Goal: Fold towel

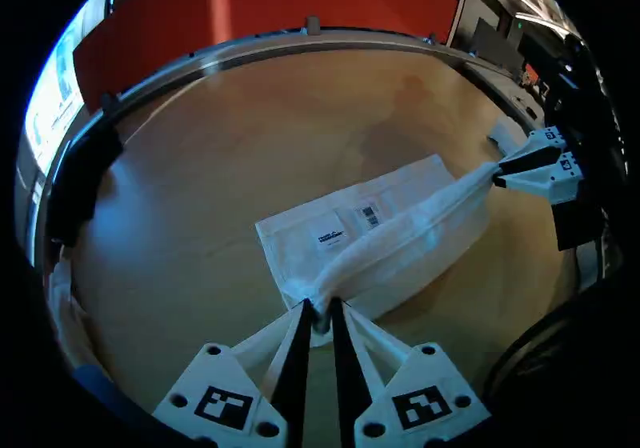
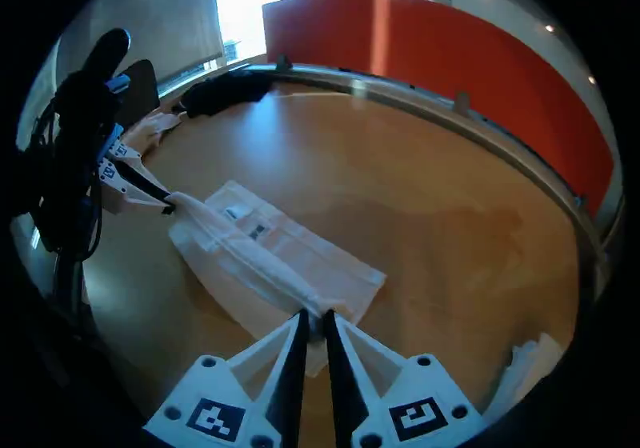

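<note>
A white towel (image 1: pixel 376 232) lies partly on the wooden table, with a label patch on its flat part. Its near edge is lifted into a taut roll between both grippers. My left gripper (image 1: pixel 320 314) is shut on one corner of the towel at the bottom of the left gripper view. The right gripper (image 1: pixel 498 174) pinches the other corner at the right of that view. In the right gripper view the towel (image 2: pixel 272 256) runs from my right gripper (image 2: pixel 314 320), shut on its corner, to the left gripper (image 2: pixel 166 202) at the far left.
The round wooden table (image 1: pixel 264 136) has a metal rim (image 1: pixel 264 48) and a red partition (image 2: pixel 448 56) behind it. A dark cloth (image 2: pixel 224 90) lies at the table's far edge. More white cloth (image 2: pixel 532 364) lies at the right edge. A person's dark sleeve (image 2: pixel 68 152) holds the left gripper.
</note>
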Demonstrator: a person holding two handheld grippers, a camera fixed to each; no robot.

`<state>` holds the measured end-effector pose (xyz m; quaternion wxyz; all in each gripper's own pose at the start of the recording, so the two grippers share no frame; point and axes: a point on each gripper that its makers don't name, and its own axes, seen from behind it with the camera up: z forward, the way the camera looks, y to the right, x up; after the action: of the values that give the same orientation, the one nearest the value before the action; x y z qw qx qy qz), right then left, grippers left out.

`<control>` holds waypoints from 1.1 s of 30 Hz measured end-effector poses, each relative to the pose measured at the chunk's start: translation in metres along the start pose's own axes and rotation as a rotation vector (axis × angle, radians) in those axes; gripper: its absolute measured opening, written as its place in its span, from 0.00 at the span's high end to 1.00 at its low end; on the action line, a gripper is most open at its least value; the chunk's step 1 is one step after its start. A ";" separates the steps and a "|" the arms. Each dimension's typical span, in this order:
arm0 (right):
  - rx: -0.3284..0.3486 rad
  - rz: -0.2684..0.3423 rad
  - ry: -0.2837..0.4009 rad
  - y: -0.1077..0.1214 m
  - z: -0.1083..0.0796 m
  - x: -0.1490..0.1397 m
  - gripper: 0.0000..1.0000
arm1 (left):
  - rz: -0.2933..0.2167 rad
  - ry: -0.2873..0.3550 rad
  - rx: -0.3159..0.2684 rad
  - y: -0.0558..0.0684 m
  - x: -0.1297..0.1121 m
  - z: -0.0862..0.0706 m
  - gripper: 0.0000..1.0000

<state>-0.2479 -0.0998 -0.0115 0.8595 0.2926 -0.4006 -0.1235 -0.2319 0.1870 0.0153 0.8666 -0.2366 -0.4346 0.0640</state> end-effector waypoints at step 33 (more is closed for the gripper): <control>-0.140 0.046 0.011 0.048 0.034 0.008 0.12 | -0.011 0.053 0.175 -0.058 0.019 0.032 0.18</control>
<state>-0.2692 -0.0789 0.0393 0.8827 0.2230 -0.3929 -0.1297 -0.2506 0.1538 0.0727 0.8955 -0.1593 -0.4057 0.0904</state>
